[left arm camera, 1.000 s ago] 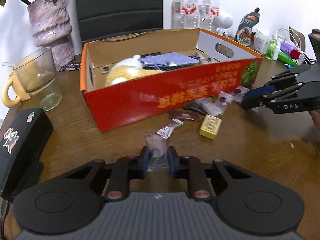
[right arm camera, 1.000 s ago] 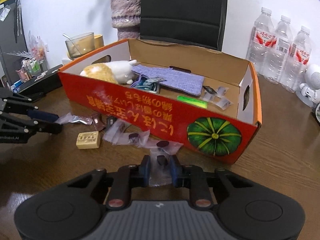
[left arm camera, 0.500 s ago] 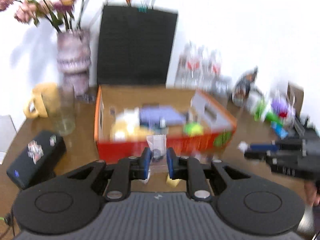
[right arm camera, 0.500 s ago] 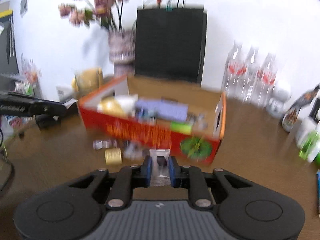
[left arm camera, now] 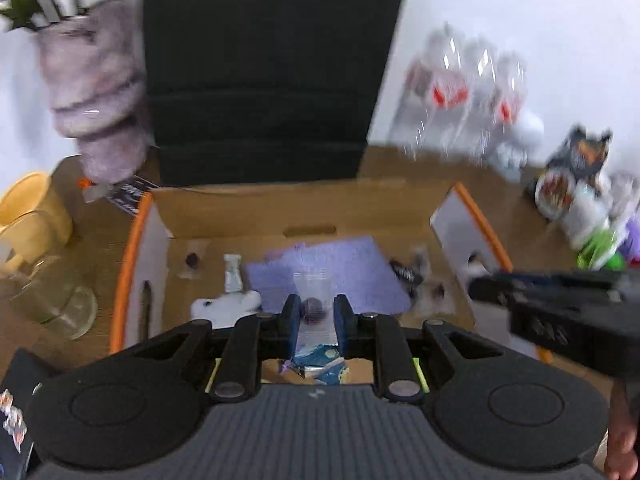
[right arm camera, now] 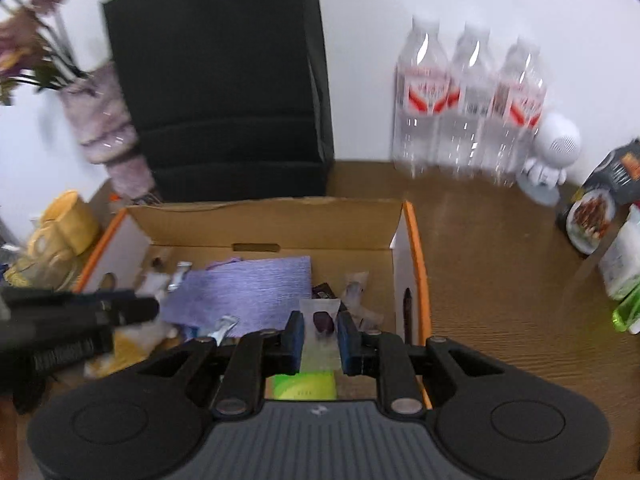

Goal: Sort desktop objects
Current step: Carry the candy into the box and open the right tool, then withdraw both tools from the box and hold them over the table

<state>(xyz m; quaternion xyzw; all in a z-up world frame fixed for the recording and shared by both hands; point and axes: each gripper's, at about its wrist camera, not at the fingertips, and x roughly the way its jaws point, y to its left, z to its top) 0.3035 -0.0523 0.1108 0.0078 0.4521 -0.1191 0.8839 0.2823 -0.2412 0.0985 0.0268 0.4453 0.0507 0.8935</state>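
White wall backs a brown wooden bench (right arm camera: 500, 280), where a tall black bag (right arm camera: 224, 80) stands behind an open cardboard box (right arm camera: 416, 248) with orange rims. Three water bottles (right arm camera: 468, 96) stand to the right of the bag, with a small white figure (right arm camera: 554, 156) beside them, and a mottled vase (right arm camera: 104, 120) holding flowers stands to the bag's left, near a yellow mug (right arm camera: 72, 220).

Both grippers hang above the box. In the left wrist view, the left gripper (left arm camera: 316, 316) has its jaws clamped on a clear packet (left arm camera: 314, 284) with a dark lump inside, over a purple cloth (left arm camera: 340, 272) that lies on the box floor. A white plush toy (left arm camera: 224, 306) lies just left of it, though blur makes its shape hard to read.

In the right wrist view, the right gripper (right arm camera: 320, 330) likewise has its jaws closed on a second clear packet (right arm camera: 320, 314) holding a dark piece, above the right end of the box. A green item (right arm camera: 304, 386) lies below it in the box, and several small wrappers (right arm camera: 356, 288) sit beyond it beside the cloth.
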